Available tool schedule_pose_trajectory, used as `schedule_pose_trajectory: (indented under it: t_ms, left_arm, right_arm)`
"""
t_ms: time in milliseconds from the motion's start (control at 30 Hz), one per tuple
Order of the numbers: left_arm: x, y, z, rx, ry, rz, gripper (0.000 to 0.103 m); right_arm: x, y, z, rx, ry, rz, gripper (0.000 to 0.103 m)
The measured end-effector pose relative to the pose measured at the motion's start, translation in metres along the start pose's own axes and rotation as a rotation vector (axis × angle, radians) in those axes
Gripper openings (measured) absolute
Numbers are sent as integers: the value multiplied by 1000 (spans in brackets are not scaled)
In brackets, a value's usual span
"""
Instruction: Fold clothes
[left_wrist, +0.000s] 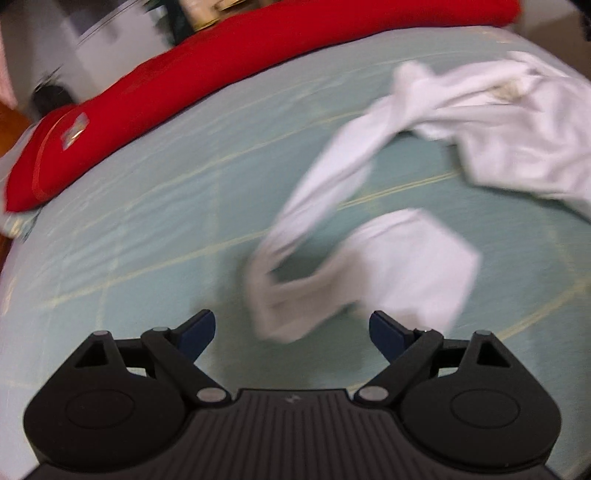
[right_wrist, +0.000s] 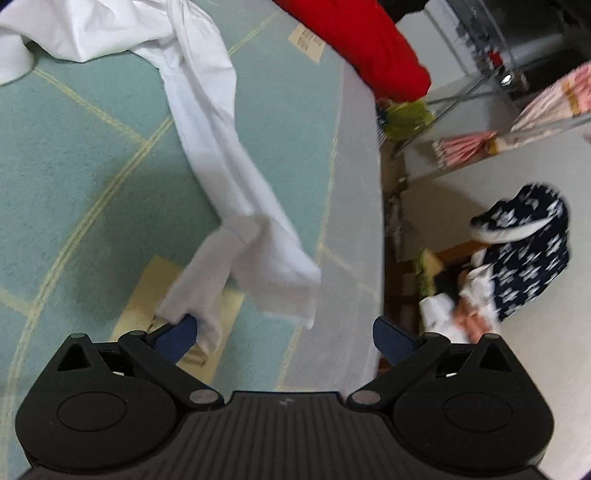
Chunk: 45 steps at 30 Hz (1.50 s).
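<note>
A crumpled white garment (left_wrist: 509, 125) lies on the pale green bedspread (left_wrist: 147, 221), blurred in the left wrist view. One long sleeve (left_wrist: 325, 184) trails toward my left gripper (left_wrist: 291, 328), which stands open just short of the folded cuff end (left_wrist: 295, 306). In the right wrist view another white sleeve (right_wrist: 218, 147) runs down the bedspread (right_wrist: 74, 166) to its cuff (right_wrist: 258, 258). My right gripper (right_wrist: 284, 334) is open over the bed's edge, and the cuff's lower corner drapes against its left blue pad (right_wrist: 177, 338), not clamped.
A long red cushion (left_wrist: 184, 85) lies along the far side of the bed, seen also as a red cushion (right_wrist: 362, 44). Right of the bed are the floor, a dark patterned cloth pile (right_wrist: 532, 254), and a metal rack (right_wrist: 480, 85) with pink fabric.
</note>
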<state>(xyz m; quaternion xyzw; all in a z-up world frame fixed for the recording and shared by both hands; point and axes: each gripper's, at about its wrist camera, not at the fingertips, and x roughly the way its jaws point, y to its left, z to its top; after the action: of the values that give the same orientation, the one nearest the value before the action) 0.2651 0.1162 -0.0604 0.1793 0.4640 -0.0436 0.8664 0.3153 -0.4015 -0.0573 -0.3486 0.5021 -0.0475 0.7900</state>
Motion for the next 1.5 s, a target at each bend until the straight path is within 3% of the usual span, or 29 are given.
schedule_pose_trajectory:
  t_ms: [133, 400, 567, 700, 767, 833, 867, 1033, 1133, 1267, 1500]
  left_arm:
    - [-9, -32, 8, 37, -56, -82, 91]
    - [-26, -96, 25, 110, -167, -247, 91]
    - [-20, -115, 28, 46, -194, -354, 90]
    - [-6, -120, 26, -17, -202, -433, 91]
    - [9, -123, 24, -28, -166, -447, 91]
    - [28, -124, 20, -46, -112, -448, 97]
    - [30, -122, 16, -46, -130, -458, 102]
    - [33, -111, 14, -57, -162, -483, 102]
    - [37, -95, 28, -126, -199, -539, 101]
    - [48, -78, 48, -195, -260, -614, 101]
    - [81, -65, 72, -275, -286, -744, 101]
  right_arm:
    - [-18, -1, -11, 63, -35, 117, 103]
    - [-81, 47, 7, 124, -331, 424, 103]
    - [-96, 88, 25, 127, -437, 604, 103]
    - [-80, 121, 33, 140, -418, 692, 103]
    - [-68, 133, 33, 153, -392, 723, 103]
    - [-56, 139, 30, 182, -368, 741, 103]
    - [-53, 139, 26, 196, -394, 746, 103]
    - [-41, 123, 24, 281, -463, 826, 103]
    - [-30, 106, 32, 340, -489, 909, 103]
    - [-7, 94, 62, 380, -522, 1023, 103]
    - [30, 84, 110, 421, -551, 1215, 103]
